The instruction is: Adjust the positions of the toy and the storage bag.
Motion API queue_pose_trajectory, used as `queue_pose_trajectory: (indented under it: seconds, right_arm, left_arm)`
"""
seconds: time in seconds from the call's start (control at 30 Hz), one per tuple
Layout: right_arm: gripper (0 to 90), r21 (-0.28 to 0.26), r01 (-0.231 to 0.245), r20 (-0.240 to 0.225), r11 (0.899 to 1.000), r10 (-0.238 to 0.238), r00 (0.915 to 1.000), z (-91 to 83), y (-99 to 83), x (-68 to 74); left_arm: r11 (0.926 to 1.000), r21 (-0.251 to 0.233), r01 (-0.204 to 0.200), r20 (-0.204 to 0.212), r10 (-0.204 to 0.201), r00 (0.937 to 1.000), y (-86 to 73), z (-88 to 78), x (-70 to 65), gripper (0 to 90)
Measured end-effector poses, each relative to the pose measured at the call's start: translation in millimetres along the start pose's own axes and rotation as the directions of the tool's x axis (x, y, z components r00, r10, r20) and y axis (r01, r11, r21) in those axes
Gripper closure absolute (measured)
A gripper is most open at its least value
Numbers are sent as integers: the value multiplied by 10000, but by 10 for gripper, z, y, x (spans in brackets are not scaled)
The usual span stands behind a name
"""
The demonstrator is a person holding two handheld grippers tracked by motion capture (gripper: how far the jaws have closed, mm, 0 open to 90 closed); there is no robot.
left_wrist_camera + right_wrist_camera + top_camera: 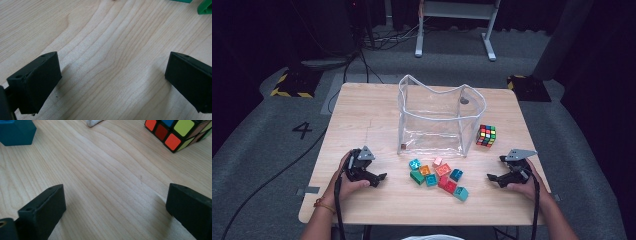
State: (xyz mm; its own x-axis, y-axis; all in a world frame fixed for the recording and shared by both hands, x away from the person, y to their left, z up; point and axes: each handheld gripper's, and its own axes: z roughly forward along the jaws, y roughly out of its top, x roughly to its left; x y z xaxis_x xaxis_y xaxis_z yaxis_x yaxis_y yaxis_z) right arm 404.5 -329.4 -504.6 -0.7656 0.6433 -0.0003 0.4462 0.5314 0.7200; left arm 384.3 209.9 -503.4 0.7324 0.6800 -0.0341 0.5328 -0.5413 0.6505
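The left gripper [377, 178] is held low over the bench [362, 115], at the near left, in the person's left hand [346, 184]. Its jaws are spread wide, with nothing but bare wood grain between them in the left gripper view. The jaws are pointed toward the cluster of toy blocks [439, 177]. In that view, two green block edges [205, 6] are seen at the top right corner, well apart from the jaws.

The right gripper [498, 179] is held at the near right of the bench in the right hand [524, 186]. Its jaws are likewise spread, with only bare bench between them in the right gripper view. A teal block [16, 132] is seen at the top left of that view and a colour puzzle cube [178, 132] at the top right; neither is touched.

The toy blocks are located on the bench between the two grippers, near the front edge, lying loosely grouped: teal, orange, pink, red and green pieces are noted. The group is sited just in front of a clear plastic bag [439, 117], which is standing upright with its mouth open at mid-bench. The puzzle cube [486, 135] is placed just beside the bag, to its right.

Neither gripper is in contact with any block. A cable is seen trailing from each gripper toward the near edge.
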Motion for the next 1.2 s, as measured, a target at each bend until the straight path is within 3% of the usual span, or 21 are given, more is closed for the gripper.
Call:
queue_pose_trajectory:
  seconds: [0.37,0.4,0.43,0.5,0.63,0.7,0.8,0.83,0.9,1.0,1.03,1.2]
  right_arm:
    - [100,-137,-167,213,9998,170,9996,-13,0,-6]
    - [185,-297,-213,225,9993,220,9995,-24,-3,-9]
    - [196,-299,-116,249,9995,123,9996,-35,-5,-21]
    - [191,-353,-235,274,9991,245,9993,-31,-6,-15]
    - [202,-395,-55,457,9992,73,9989,-34,13,0]
    - [229,-623,128,624,9980,-89,9980,-54,34,6]
    - [301,-1335,-74,469,9910,137,9988,-135,121,-23]
    - [301,-1335,-74,469,9910,137,9988,-135,121,-23]
    - [352,-1663,164,675,9859,-53,9977,-189,231,9]
    - [363,-1784,321,655,9834,-207,9976,-195,324,23]
    - [402,-1777,454,679,9830,-338,9971,-171,422,51]
    - [441,-1515,972,926,9837,-838,9922,-77,618,133]
  left_arm:
    - [10000,-36,27,-182,-28,9998,6,2,2,4]
    - [10000,-64,66,-193,-67,9998,6,4,0,6]
    - [9999,-80,114,-193,-116,9997,9,2,1,13]
    - [9998,-140,112,-240,-115,9996,9,-2,2,48]
    - [9985,-462,306,-187,-315,9993,2,-24,13,171]
    - [9981,-502,353,-51,-356,9994,11,-23,28,178]
    - [9980,-557,305,-101,-311,9995,79,-27,13,240]
    - [9980,-557,305,-101,-311,9995,79,-27,13,266]
    - [9953,-930,268,-324,-299,9990,161,-60,11,271]
    - [9923,-1180,384,-197,-410,9990,212,-83,14,271]
    - [9926,-1192,233,-229,-262,9994,232,-89,19,281]
    - [9825,-1807,456,-301,-519,9982,425,-51,46,280]
